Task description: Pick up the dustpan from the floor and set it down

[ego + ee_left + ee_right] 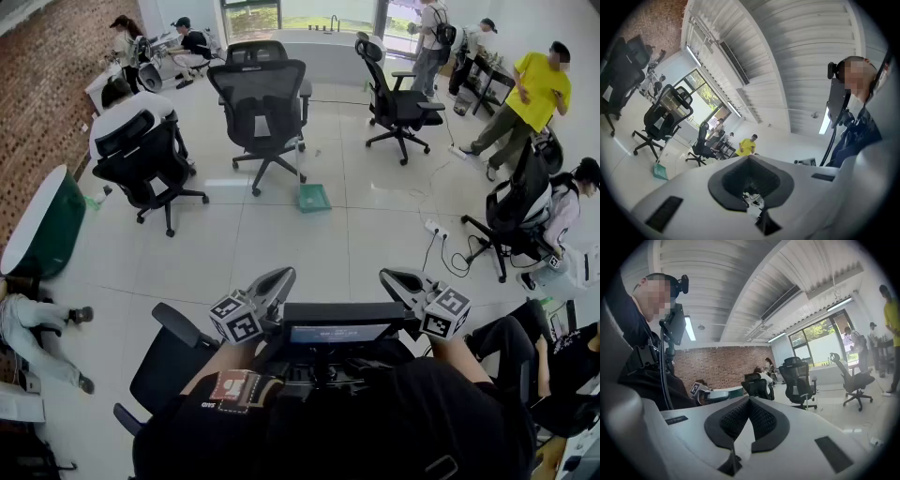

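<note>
1. Grippers first: left gripper point(277, 281) and right gripper point(397, 279) hover near the body, both pairs of jaws pressed together on nothing; part 1 pair before reaching.
2. Dustpan point(313, 198) lies mid-floor, well ahead, just beside the black office chair point(261, 94); walk close, approach low.

The floor point(244, 244) is made of large, glossy white tiles. A teal dustpan point(313, 198) lies on it near the middle of the room, just beside the wheeled base of a black office chair point(262, 103). Other office chairs point(145, 155) stand on the tiles to the left and right, well apart. At the right, a white power strip point(436, 228) lies with black cables point(459, 258) beside it. At the left lies a small green thing point(97, 196), perhaps a bottle.
</note>
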### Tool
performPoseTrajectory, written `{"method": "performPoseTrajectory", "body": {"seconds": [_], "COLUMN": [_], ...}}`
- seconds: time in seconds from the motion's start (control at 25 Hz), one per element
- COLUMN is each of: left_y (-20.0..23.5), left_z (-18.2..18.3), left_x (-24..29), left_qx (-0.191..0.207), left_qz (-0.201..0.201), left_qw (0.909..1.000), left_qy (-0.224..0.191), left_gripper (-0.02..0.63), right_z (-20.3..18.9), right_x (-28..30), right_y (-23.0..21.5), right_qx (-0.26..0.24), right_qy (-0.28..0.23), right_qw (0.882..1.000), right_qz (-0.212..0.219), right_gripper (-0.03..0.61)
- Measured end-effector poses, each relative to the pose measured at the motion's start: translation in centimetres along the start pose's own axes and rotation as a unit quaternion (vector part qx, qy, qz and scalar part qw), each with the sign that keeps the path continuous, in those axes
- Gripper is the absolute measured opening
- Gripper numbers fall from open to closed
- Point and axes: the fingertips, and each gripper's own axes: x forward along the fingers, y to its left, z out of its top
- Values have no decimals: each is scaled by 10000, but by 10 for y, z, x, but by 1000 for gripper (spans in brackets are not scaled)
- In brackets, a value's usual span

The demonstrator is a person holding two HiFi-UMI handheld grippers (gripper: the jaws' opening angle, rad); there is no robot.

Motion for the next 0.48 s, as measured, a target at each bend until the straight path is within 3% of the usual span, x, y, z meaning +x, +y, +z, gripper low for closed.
{"method": "performPoseTrajectory", "body": {"seconds": [0.24,0.48], "left_y": [57,98], "left_z": [32,17], "left_x": [-13,32], "left_qx": [42,196], "left_qz": [23,215], "left_qw": [9999,9991], "left_qy": [155,324], "left_gripper": [2,2], "right_z": [-20,-20], "right_x": [62,78], "right_y": [16,-53], "right_qx": [193,138], "right_qy": [41,1], "right_qw": [9997,9996], "right_qz": [118,226], "right_gripper": [9,9]}}
